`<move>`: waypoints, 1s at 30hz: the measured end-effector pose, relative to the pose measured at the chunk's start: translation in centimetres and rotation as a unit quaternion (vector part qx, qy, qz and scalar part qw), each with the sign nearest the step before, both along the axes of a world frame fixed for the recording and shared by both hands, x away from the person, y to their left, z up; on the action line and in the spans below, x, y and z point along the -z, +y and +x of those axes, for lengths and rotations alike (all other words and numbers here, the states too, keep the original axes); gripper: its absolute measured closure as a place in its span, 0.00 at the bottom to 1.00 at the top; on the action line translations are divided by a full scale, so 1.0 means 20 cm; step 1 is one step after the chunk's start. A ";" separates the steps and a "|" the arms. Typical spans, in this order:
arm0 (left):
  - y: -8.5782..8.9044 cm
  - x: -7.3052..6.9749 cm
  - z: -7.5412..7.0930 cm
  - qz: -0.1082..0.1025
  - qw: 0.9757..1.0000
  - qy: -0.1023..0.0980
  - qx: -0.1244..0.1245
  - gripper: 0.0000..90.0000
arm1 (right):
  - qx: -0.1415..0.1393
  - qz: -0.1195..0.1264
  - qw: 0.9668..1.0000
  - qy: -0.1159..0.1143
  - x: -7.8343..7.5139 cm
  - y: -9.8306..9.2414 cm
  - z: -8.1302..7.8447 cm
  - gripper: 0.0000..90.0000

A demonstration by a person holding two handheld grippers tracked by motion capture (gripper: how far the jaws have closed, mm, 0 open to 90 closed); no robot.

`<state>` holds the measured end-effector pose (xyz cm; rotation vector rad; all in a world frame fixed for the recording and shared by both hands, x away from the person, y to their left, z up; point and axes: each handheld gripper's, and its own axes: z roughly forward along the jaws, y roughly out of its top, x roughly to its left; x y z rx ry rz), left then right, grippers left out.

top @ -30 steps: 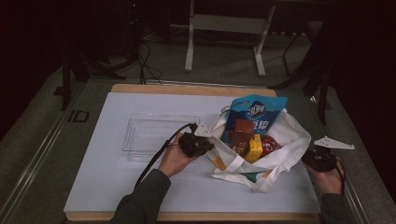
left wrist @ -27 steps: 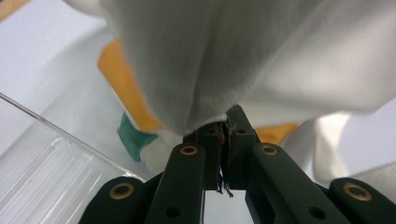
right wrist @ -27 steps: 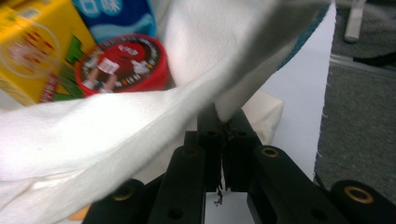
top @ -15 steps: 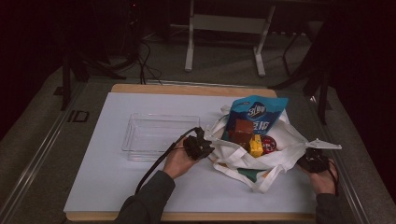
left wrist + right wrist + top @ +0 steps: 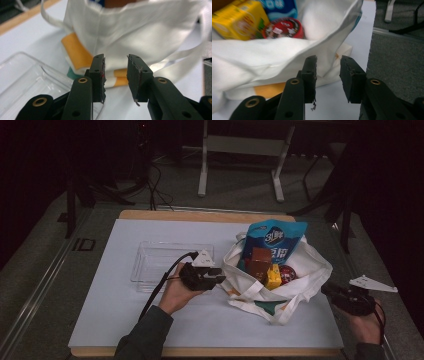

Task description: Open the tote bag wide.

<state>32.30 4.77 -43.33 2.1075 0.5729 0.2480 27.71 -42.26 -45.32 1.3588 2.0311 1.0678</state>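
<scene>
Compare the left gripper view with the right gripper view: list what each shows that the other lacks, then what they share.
Left gripper view alone: the clear plastic tray and the bag's loose strap.
Right gripper view alone: the yellow box, the red round tin and the grey floor.
Both: the white tote bag, the white table, and open tongs with nothing between them: left tongs, right tongs.

Tray (image 5: 150, 265): clear plastic, shallow, lying on the table's left half, nearer the far edge than the near one.
Table cover (image 5: 115, 305): pale sheet over nearly the whole tabletop.
Table edge (image 5: 200, 215): bare wood strip along the far side.
Floor (image 5: 45, 270): grey carpet around the table.
Stand (image 5: 240, 150): pale metal frame with two legs, on the floor past the far edge.
Cables (image 5: 155, 180): dark loops on the floor beyond the far left corner.
</scene>
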 end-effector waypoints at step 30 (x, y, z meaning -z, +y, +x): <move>-0.40 -0.06 -0.04 0.082 0.990 -0.044 0.108 0.90 | 0.018 0.047 0.999 0.006 -0.05 0.08 0.05 0.82</move>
